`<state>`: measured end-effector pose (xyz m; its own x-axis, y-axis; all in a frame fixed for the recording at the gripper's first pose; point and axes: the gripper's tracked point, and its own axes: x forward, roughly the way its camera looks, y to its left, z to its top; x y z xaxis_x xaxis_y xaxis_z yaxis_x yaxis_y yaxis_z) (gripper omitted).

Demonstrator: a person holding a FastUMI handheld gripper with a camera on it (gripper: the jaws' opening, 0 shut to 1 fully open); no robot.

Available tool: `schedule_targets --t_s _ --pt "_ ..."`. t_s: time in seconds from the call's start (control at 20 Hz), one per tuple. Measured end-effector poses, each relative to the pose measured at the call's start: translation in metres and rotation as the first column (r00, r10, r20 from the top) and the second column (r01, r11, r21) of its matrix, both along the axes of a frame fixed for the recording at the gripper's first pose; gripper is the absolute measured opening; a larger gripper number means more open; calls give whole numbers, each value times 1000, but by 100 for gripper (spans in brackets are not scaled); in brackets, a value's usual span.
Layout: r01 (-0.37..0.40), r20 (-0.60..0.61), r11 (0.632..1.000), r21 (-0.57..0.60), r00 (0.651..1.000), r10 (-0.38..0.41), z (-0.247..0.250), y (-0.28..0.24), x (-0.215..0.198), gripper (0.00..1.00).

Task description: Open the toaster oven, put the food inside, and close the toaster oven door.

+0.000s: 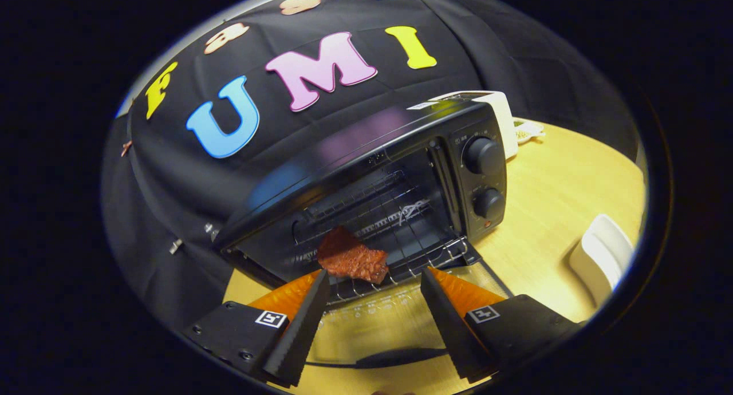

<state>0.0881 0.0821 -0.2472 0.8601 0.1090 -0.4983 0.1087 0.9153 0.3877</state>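
You had the oven (366, 194) open, its glass door (378, 320) folded down flat toward you, and the food (350, 259), a reddish-brown slab, lay on the front of the wire rack (401, 234) inside the mouth. Your gripper (375, 280) stood with its fingers spread wide apart, gripping nothing; the food sat just ahead of them, nearer the left one and seemingly free of both (the fisheye made the gap hard to judge). By my reading you were at the end of the second step: the food was in and let go, and only the closing was left. The food sat close to the rack's front edge, so you might have nudged it deeper first. After that the move called for drawing back clear of the door, getting under its handle (389, 358), and swinging it up until it shut against the front, beside the knobs (484, 177)
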Motion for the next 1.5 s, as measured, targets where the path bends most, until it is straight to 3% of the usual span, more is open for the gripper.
schedule_targets --t_s 0.2,0.4,0.8,1.05,1.5 --pt "-82 -53 984 -160 996 74 1 -4 -41 98" --pt "-150 -105 957 -249 986 127 5 -4 -69 98" --pt "-242 -266 936 -254 948 172 -24 1 -126 98" --pt "-287 -353 917 -277 918 181 -54 3 -135 99" --pt "-274 -444 916 -294 887 123 -94 13 -121 99"
